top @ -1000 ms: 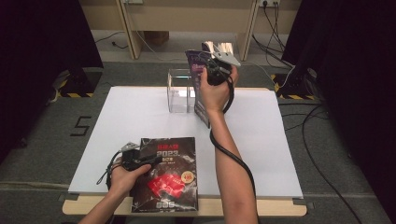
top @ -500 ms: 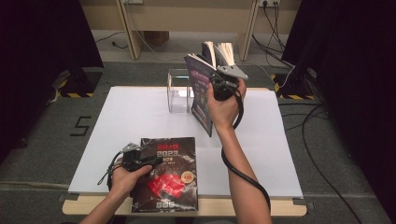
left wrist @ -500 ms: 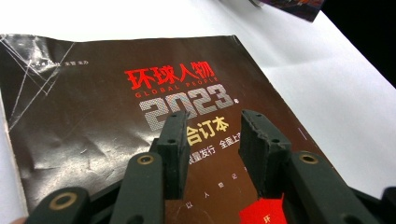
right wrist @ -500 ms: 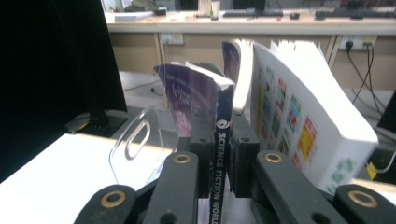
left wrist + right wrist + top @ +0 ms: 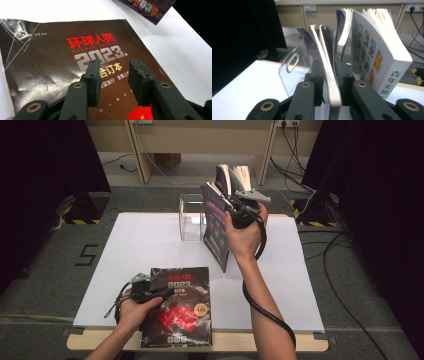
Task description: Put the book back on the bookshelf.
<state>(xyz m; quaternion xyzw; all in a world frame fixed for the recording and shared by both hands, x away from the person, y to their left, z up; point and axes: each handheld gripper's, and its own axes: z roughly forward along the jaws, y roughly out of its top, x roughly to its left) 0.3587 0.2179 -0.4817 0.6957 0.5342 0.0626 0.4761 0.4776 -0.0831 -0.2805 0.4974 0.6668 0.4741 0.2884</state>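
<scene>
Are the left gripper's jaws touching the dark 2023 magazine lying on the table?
Cannot tell. In the left gripper view the left gripper has its jaws spread, empty, over the dark magazine, but whether the tips rest on the cover is unclear; the high view doesn't settle it.

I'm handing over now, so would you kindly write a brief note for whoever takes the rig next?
Left tool: open, resting over the dark 2023 magazine, which lies flat at the near table edge.
Right tool: jaws have just been opening, the purple-covered magazine between them, upright beside the clear acrylic holder.
Done: the purple-covered magazine is lifted.
Left: likely shelving both magazines.
</scene>
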